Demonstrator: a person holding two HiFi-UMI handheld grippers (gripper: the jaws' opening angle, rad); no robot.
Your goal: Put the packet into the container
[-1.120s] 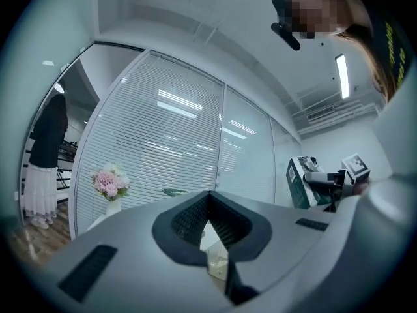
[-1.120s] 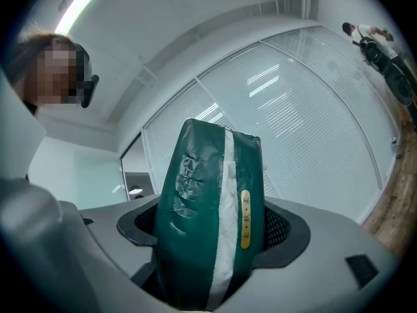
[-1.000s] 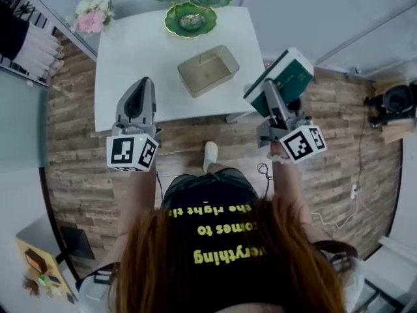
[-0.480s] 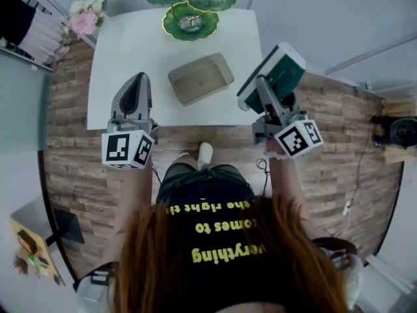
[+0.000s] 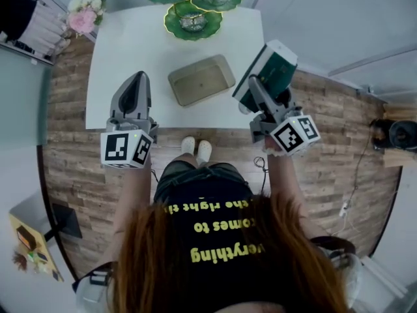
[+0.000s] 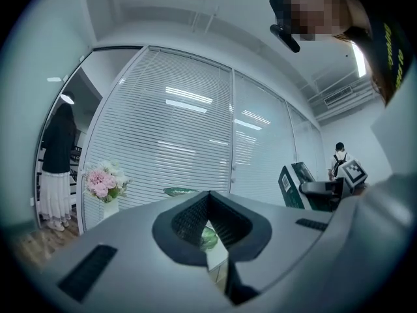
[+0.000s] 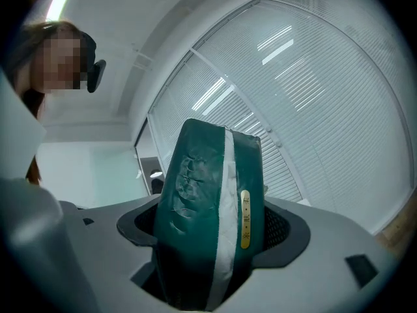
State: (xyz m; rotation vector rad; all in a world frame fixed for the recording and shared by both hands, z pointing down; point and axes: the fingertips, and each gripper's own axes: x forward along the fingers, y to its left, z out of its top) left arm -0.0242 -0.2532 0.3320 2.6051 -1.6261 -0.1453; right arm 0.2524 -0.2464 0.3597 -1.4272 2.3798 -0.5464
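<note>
crept forward since a second before with left gripper [image 5: 135, 83] closed on nothing and right gripper [image 5: 255, 91] clamped round the green packet [image 5: 277, 67], held it aloft beside the container [image 5: 202, 80] on the table [image 5: 124, 51], not over it, and risked snagging the rim if lowered there.

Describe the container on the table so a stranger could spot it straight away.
Start at the white table. Towards its near edge, in front of the green dishes, sits the container. It alone is rectangular, beige and open-topped.
</note>
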